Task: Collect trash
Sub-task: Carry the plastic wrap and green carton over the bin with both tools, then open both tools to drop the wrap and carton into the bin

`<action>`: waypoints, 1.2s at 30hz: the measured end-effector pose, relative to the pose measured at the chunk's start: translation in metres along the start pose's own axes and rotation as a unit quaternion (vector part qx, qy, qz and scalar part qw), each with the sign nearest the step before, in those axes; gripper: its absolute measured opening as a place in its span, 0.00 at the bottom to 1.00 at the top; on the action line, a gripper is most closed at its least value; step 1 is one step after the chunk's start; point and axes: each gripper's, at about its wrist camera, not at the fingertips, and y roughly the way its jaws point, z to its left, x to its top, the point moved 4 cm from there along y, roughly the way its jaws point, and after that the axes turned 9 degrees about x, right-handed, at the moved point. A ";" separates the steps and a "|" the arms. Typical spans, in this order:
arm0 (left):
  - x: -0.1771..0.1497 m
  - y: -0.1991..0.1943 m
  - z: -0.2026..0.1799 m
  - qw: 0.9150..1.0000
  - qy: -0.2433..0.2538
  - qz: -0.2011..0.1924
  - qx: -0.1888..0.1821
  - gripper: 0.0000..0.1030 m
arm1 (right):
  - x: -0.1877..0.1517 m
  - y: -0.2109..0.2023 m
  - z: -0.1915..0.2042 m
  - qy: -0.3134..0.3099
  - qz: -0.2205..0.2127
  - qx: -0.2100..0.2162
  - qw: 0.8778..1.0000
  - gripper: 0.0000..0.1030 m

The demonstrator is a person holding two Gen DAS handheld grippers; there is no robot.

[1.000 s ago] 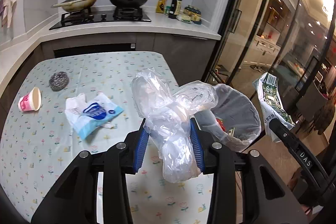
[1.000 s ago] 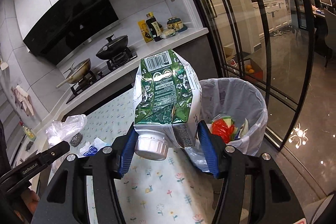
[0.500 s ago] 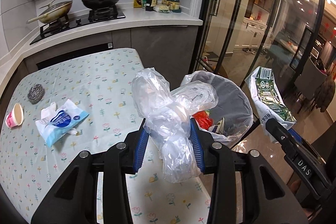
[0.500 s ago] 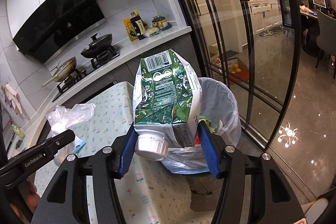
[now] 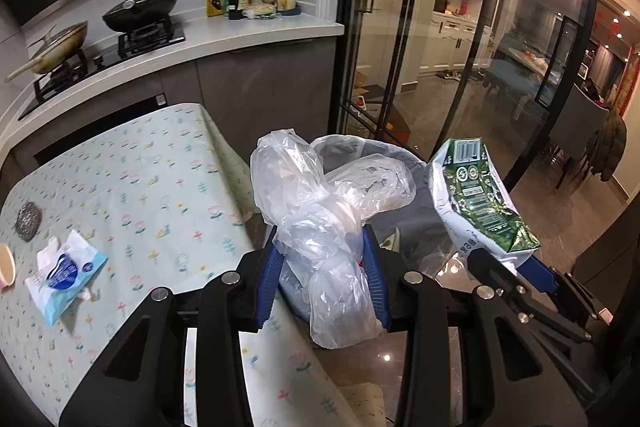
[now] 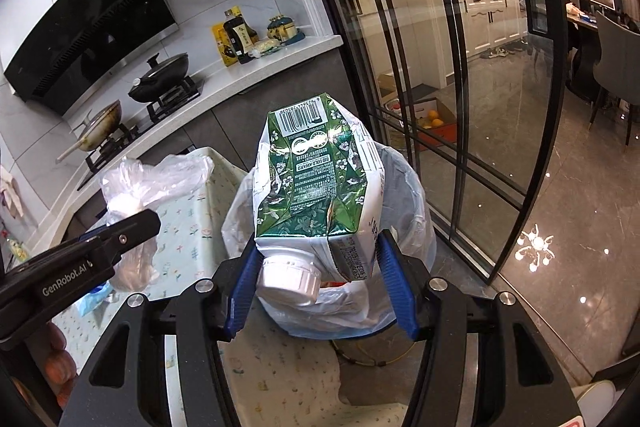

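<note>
Two pieces of rubbish are held at a lined bin beside a kitchen table — one in each gripper.

The left gripper [image 5: 325, 279] is closed partway on a crumpled clear plastic bag [image 5: 320, 223], which is pinched between its blue pads and bulges out above and below them, over the table's edge and the near rim of the bin [image 5: 416, 223]. The right gripper [image 6: 322, 281] is closed, somewhat wider, on a crushed green and white carton [image 6: 316, 183], white cap [image 6: 289, 279] toward the camera, held just above the bin's white liner [image 6: 416, 203]. Left on the flower-patterned tablecloth [image 5: 160, 187] are a blue and white tissue packet [image 5: 64, 273], a steel scourer [image 5: 27, 219] and, at the frame's edge, a paper cup [image 5: 6, 269] — all well apart from the bin.
</note>
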 end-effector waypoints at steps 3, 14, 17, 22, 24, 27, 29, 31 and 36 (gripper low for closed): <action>0.006 0.016 -0.012 1.000 0.005 0.011 -0.010 0.36 | 0.005 0.008 -0.008 0.000 0.006 -0.005 1.000 0.54; 0.020 0.065 -0.036 0.999 0.013 0.038 -0.032 0.39 | 0.014 0.052 -0.020 -0.003 0.034 -0.021 0.999 0.55; 0.022 0.074 -0.034 0.998 0.003 0.045 -0.034 0.52 | 0.016 0.060 -0.020 0.000 0.038 -0.023 0.999 0.56; 0.028 0.082 -0.027 0.998 -0.006 0.050 -0.036 0.59 | 0.021 0.061 -0.021 0.009 0.025 -0.023 0.999 0.62; 0.030 0.079 -0.023 0.998 -0.007 0.042 -0.035 0.63 | 0.023 0.060 -0.021 0.012 0.020 -0.024 0.999 0.63; 0.032 0.076 -0.017 0.999 -0.011 0.038 -0.034 0.64 | 0.022 0.057 -0.018 0.007 0.017 -0.025 1.000 0.63; 0.031 0.072 -0.012 0.999 -0.018 0.037 -0.035 0.64 | 0.023 0.054 -0.014 0.005 0.016 -0.025 1.000 0.63; 0.031 0.068 -0.005 0.999 -0.022 0.033 -0.031 0.64 | 0.024 0.051 -0.011 0.003 0.015 -0.022 1.000 0.63; 0.026 0.053 0.015 0.999 -0.036 0.020 -0.017 0.65 | 0.020 0.044 0.005 -0.004 0.015 -0.014 1.000 0.63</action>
